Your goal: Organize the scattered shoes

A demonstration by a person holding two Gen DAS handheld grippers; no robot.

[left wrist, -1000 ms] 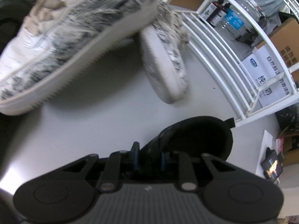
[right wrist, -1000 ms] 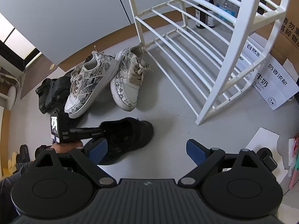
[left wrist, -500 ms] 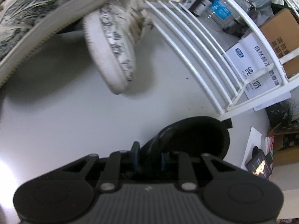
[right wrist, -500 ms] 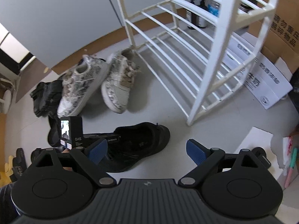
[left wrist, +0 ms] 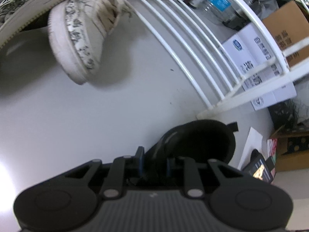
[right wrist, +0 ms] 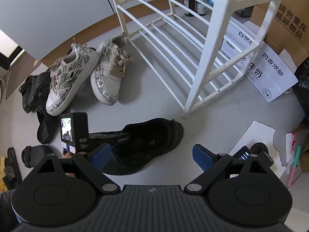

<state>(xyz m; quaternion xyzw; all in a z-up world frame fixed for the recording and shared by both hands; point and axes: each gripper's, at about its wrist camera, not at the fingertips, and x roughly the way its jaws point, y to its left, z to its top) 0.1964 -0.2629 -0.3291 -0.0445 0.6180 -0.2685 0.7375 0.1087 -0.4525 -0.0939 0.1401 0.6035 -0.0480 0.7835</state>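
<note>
My left gripper [left wrist: 154, 161] is shut on the rim of a black sneaker [left wrist: 195, 141], whose toe points toward the near corner post of the white shoe rack [left wrist: 193, 44]. In the right wrist view the same black sneaker [right wrist: 146, 143] hangs low over the grey floor, with the left gripper's body [right wrist: 81, 131] reaching in from the left. My right gripper [right wrist: 151, 154] is open above it, holding nothing. Two white patterned sneakers [right wrist: 87, 73] lie together left of the rack.
Black shoes and slippers [right wrist: 36, 100] lie at the far left. Printed white boxes [right wrist: 270, 77] and a brown carton [right wrist: 289, 19] stand behind the rack, with bottles [right wrist: 195, 2] at the back. A white sheet of paper [right wrist: 253, 137] and a phone [left wrist: 258, 170] lie on the floor at right.
The left gripper has carried the black sneaker to the right, toward the rack's corner post. The patterned sneakers have slid away to the upper left in its view. The right gripper stayed open.
</note>
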